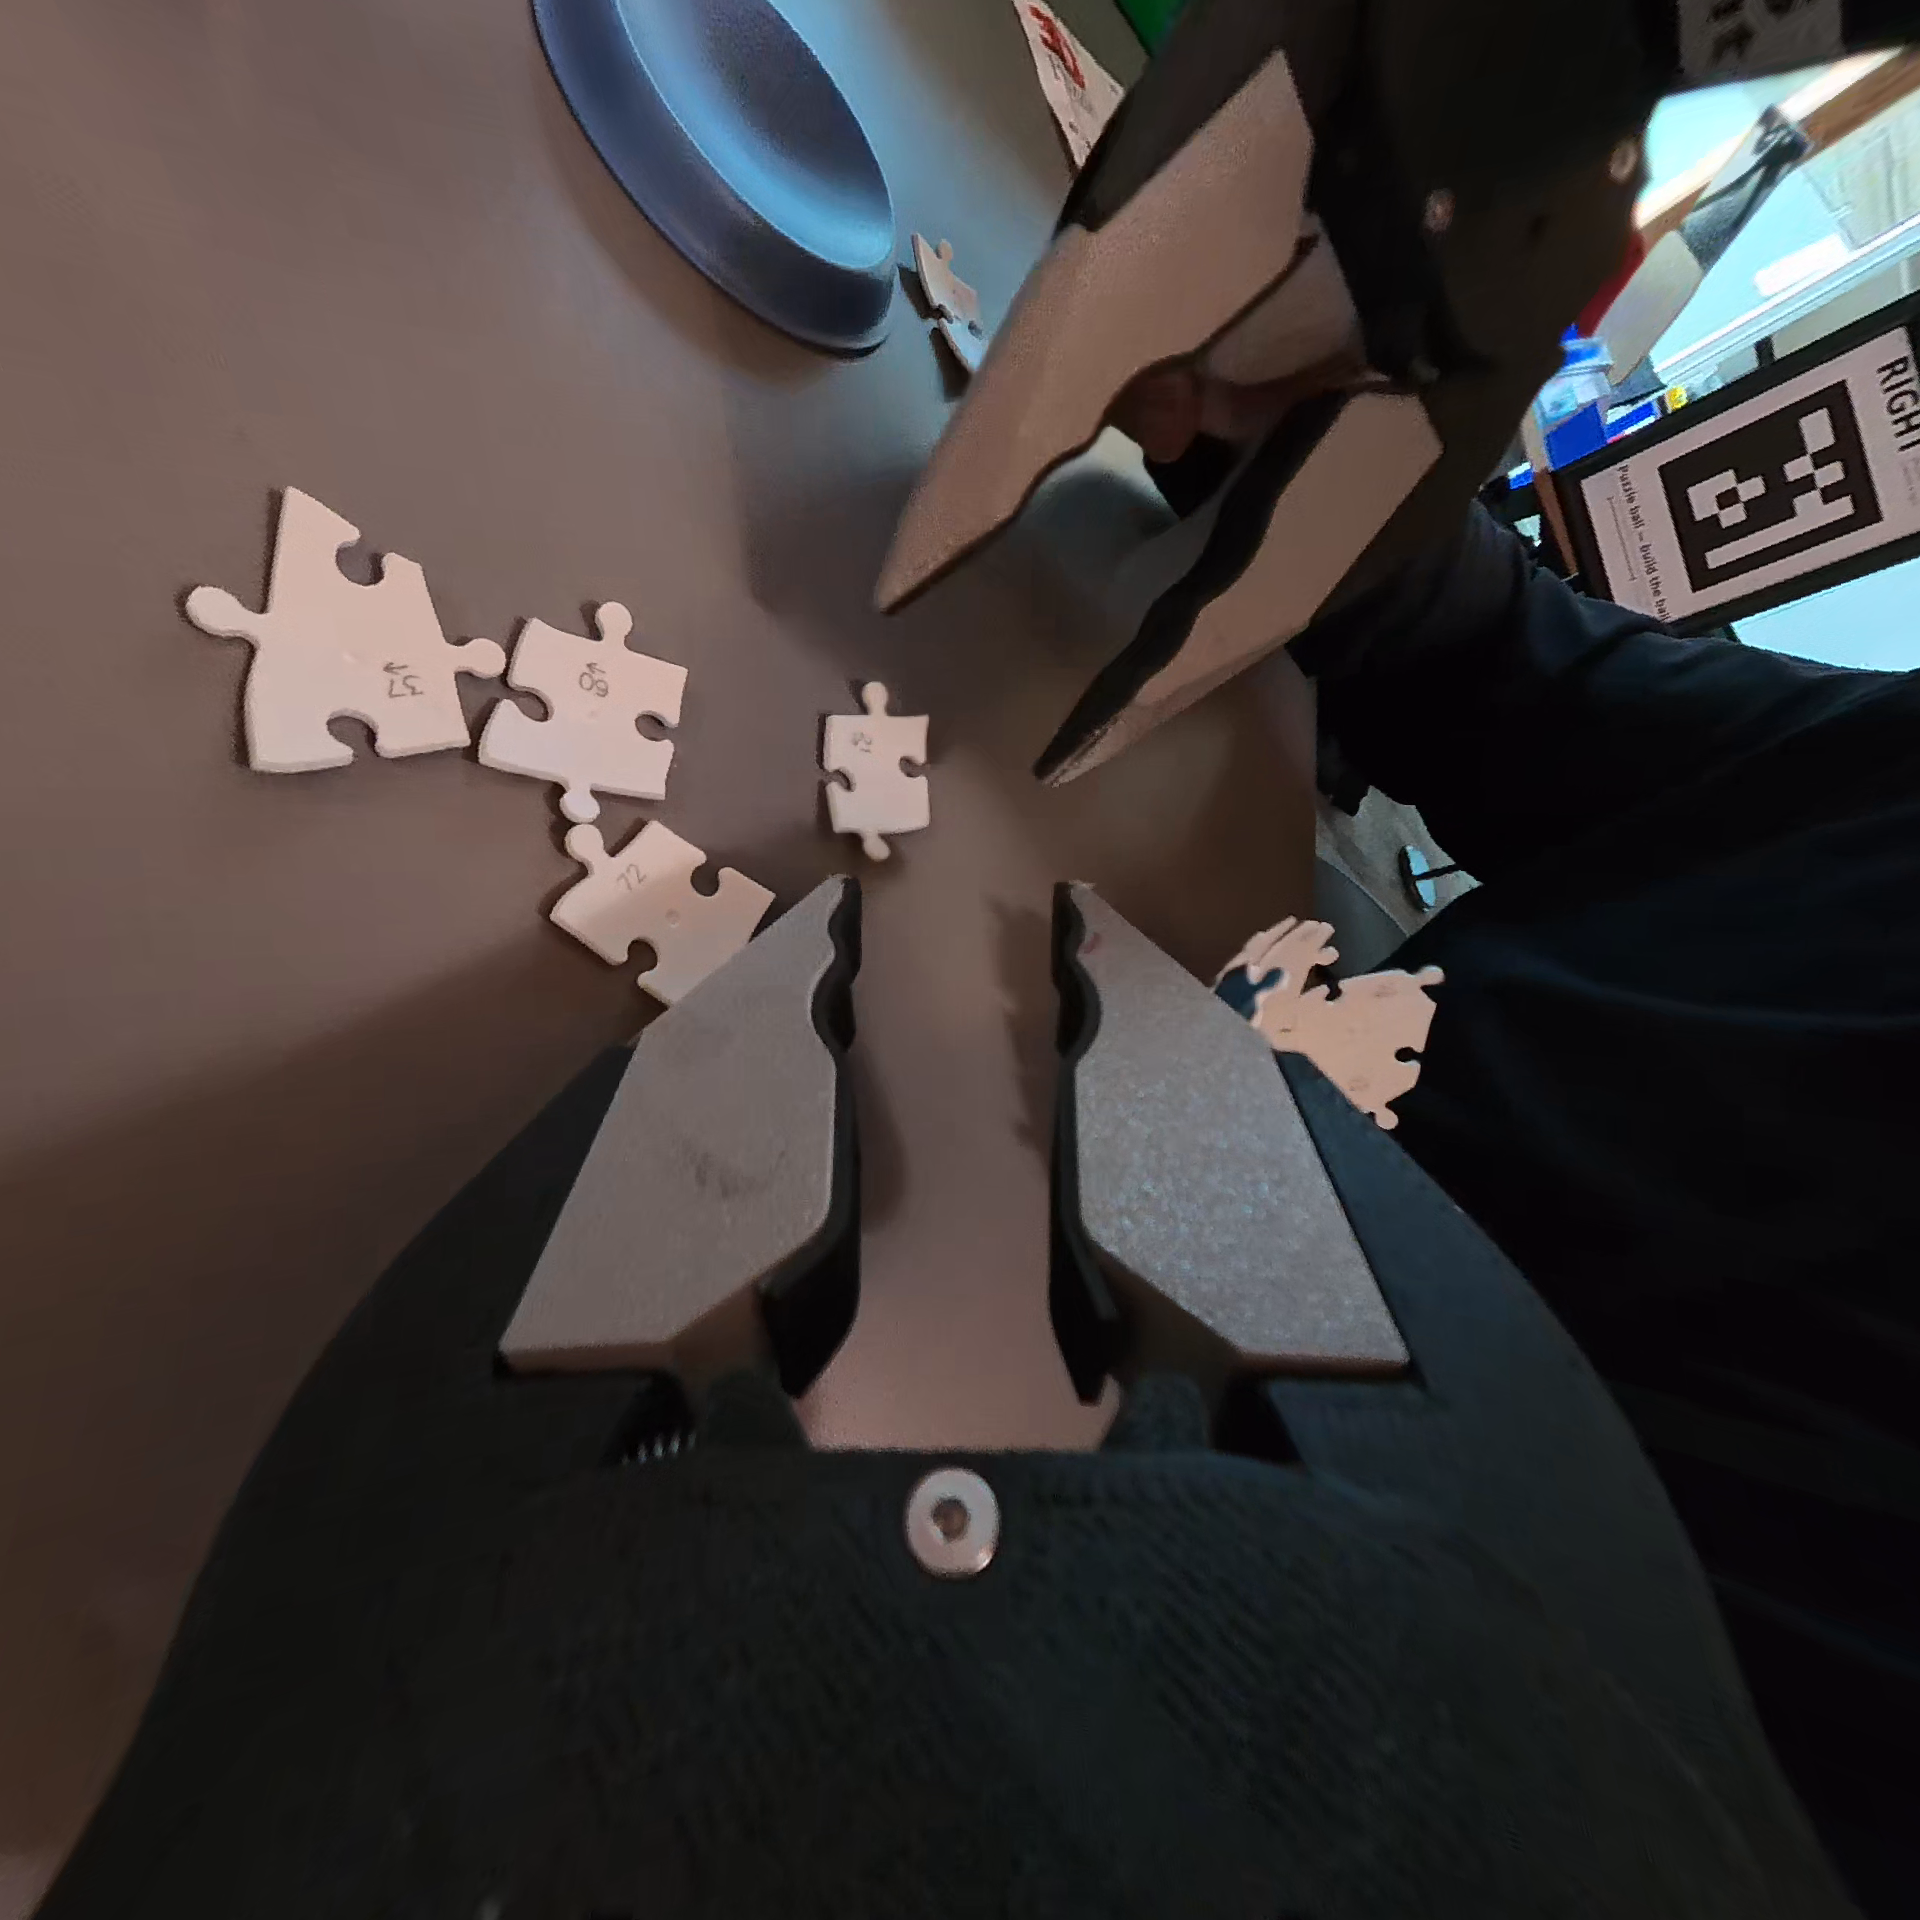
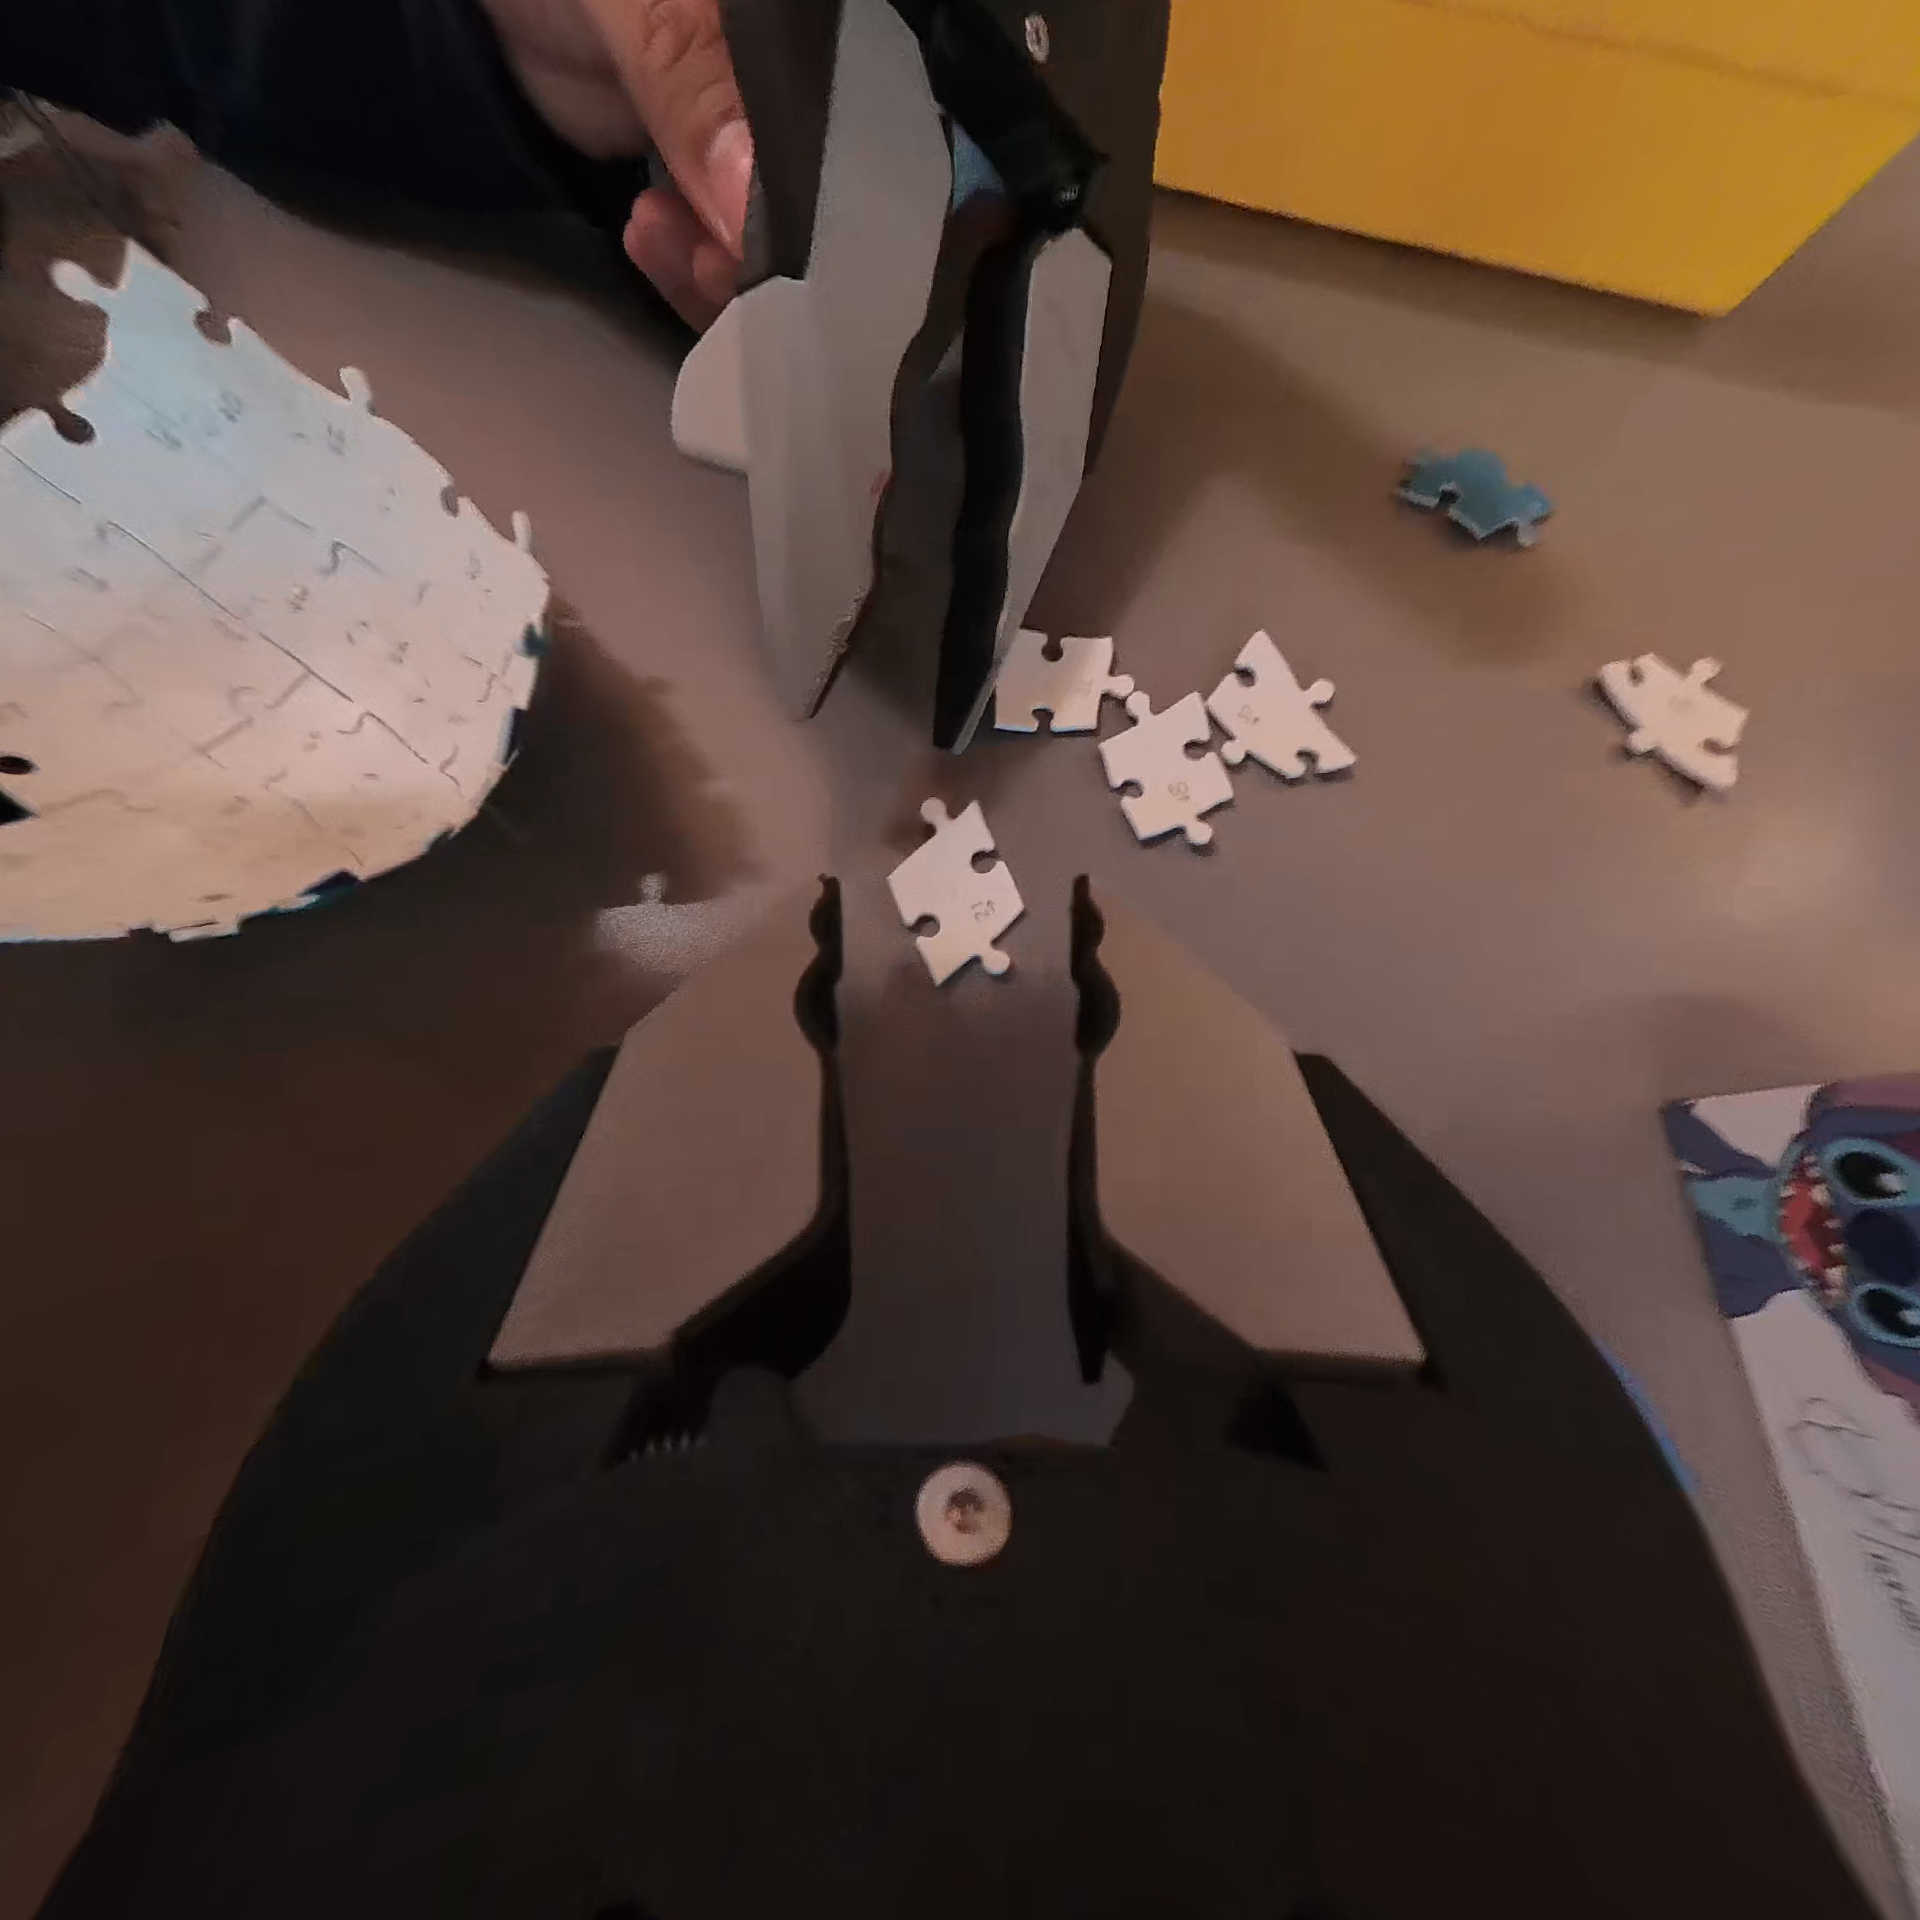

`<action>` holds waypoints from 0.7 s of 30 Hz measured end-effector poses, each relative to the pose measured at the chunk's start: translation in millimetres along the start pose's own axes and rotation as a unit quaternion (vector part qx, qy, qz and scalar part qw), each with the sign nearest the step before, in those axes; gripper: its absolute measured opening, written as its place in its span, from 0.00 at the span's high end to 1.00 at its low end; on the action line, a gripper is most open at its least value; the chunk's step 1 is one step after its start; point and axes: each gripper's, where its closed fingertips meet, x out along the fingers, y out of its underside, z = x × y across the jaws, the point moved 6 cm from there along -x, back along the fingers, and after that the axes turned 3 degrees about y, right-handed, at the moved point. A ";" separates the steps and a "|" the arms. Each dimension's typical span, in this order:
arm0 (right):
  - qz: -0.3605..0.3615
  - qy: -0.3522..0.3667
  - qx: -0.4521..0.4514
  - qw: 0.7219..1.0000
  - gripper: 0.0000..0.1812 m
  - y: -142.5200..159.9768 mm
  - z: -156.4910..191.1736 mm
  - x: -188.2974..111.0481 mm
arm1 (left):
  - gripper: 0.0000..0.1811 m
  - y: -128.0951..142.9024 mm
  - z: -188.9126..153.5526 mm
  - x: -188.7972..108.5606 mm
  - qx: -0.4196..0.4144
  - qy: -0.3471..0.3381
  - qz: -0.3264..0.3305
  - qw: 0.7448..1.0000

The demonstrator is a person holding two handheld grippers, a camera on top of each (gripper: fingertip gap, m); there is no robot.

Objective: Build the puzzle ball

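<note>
Your left gripper [image 1: 956, 894] hangs over the brown table [image 1: 312, 1143] with its jaws spread and nothing between them. Your right gripper [image 2: 951, 894] is likewise parted and empty, low over the same table. Each wrist view also catches the other gripper coming in from above, tips down near the loose pieces.

Only your right wrist view shows the half-built puzzle ball [image 2: 239, 644] properly: a curved white shell of joined pieces with a jagged rim, resting at the left, its hollow side facing the camera. In your left wrist view just a sliver of it peeks out beside the right finger. That right view alone also shows a blue-faced piece [image 2: 1475, 499], a lone white piece [image 2: 1673, 717] well apart to the right, a yellow box [image 2: 1507, 135], a printed cartoon sheet [image 2: 1829, 1299] and a hand [image 2: 675, 135] on the other gripper. Only your left view shows the dark blue ring stand [image 1: 748, 156] and a marker card [image 1: 1756, 488].

The single piece [image 2: 956, 894] lies face down just ahead of your right fingertips, its long axis running diagonally, one knob pointing up-left, away from you. A cluster of 3 white pieces [image 1: 499, 717] lies just beyond it, touching or nearly so.
</note>
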 end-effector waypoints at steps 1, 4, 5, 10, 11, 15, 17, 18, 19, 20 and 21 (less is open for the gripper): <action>0.004 -0.012 0.013 1.000 0.77 2.2 -0.7 1.5 | 0.81 0.5 -0.1 0.6 0.001 -0.002 0.003 1.000; 0.029 -0.013 0.011 0.999 0.76 12.2 -2.4 10.1 | 0.81 1.6 -0.9 2.4 0.004 -0.002 0.008 1.000; 0.038 -0.010 0.003 0.999 0.77 15.1 -2.4 13.7 | 0.81 2.0 -1.2 2.9 0.003 -0.002 0.009 1.000; 0.021 -0.016 0.002 1.000 0.83 13.3 -4.7 19.6 | 0.81 3.1 -1.0 5.3 0.003 -0.002 0.015 1.000; 0.019 -0.018 -0.002 1.000 0.87 13.5 -4.1 19.4 | 0.81 3.4 -0.8 5.7 0.002 -0.003 0.015 1.000; 0.020 -0.016 -0.017 1.000 0.87 11.9 -0.8 20.3 | 0.81 2.8 -0.3 5.5 0.001 -0.005 0.013 1.000; 0.020 -0.007 -0.032 0.999 0.87 9.6 1.6 21.5 | 0.82 2.6 0.3 5.2 0.001 -0.008 0.012 1.000; 0.019 -0.003 -0.039 0.999 0.87 8.1 2.8 21.9 | 0.82 2.5 0.6 5.1 0.000 -0.008 0.011 1.000; 0.016 -0.001 -0.043 0.999 0.87 6.2 3.9 21.6 | 0.82 2.3 0.9 4.9 0.000 -0.008 0.010 1.000; 0.011 -0.002 -0.043 0.999 0.87 3.9 4.9 20.6 | 0.82 2.0 1.2 4.5 -0.001 -0.009 0.009 1.000; 0.004 -0.002 -0.043 0.999 0.87 1.4 5.1 18.7 | 0.82 1.5 1.8 3.9 -0.001 -0.010 0.006 1.000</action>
